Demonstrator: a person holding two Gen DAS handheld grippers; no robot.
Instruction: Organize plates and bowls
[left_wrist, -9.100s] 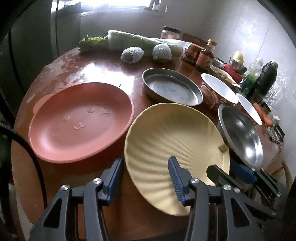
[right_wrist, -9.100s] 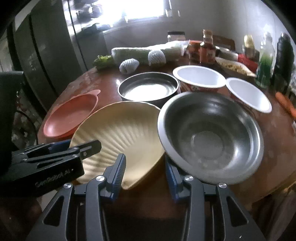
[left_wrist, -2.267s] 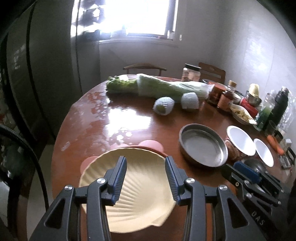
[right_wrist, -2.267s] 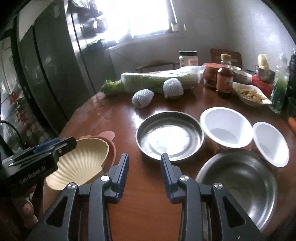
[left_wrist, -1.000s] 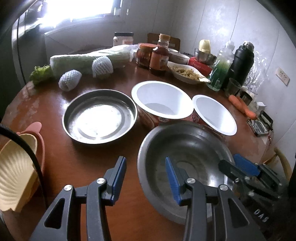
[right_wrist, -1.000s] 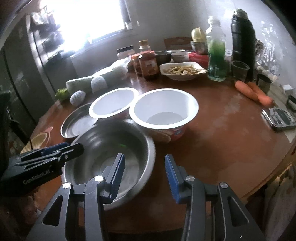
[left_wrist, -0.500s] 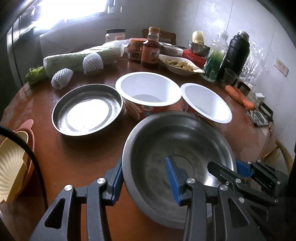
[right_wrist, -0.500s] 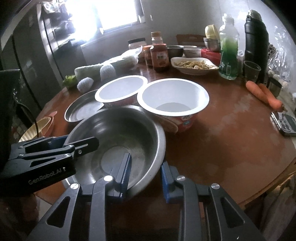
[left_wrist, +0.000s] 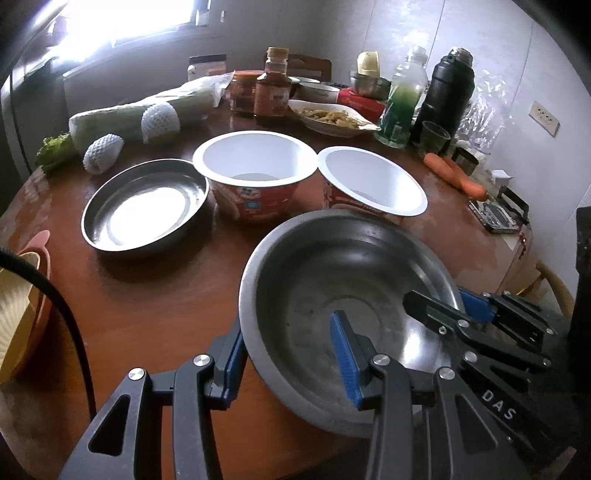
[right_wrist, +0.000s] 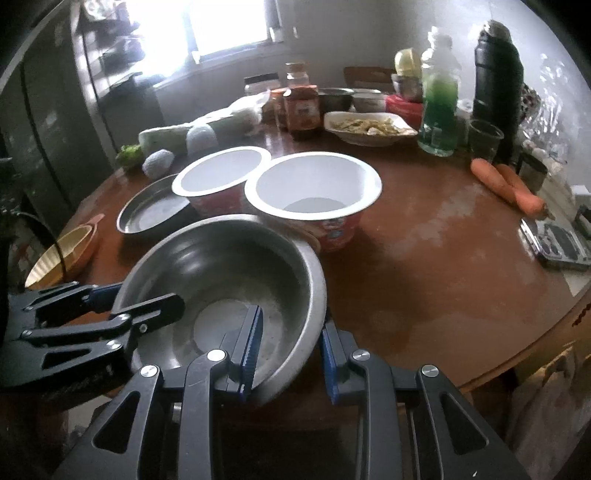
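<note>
A large steel bowl (left_wrist: 343, 280) stands at the table's near edge. My left gripper (left_wrist: 288, 354) is open and straddles the bowl's left rim, one finger outside and one inside, with a gap showing. My right gripper (right_wrist: 290, 347) is shut on the steel bowl (right_wrist: 229, 266) at its right rim, which fills the space between its pads. Behind the bowl stand two white paper bowls (left_wrist: 255, 162) (left_wrist: 369, 181) and a shallow steel plate (left_wrist: 144, 206). A yellow shell plate (right_wrist: 59, 254) lies on a pink plate at the far left.
The back of the round wooden table (right_wrist: 443, 251) holds sauce jars (left_wrist: 273, 92), a dish of food (left_wrist: 328, 116), a green bottle (left_wrist: 400, 99), a black flask (left_wrist: 447, 92), cabbage and netted fruit (left_wrist: 159, 118). Carrots (right_wrist: 509, 184) and a small scale (right_wrist: 561, 243) lie at the right.
The yellow plate went onto the pink plate at the left. Both grippers then came to the steel bowl. The right jaws narrowed onto its rim and the left fingers slid over its left rim.
</note>
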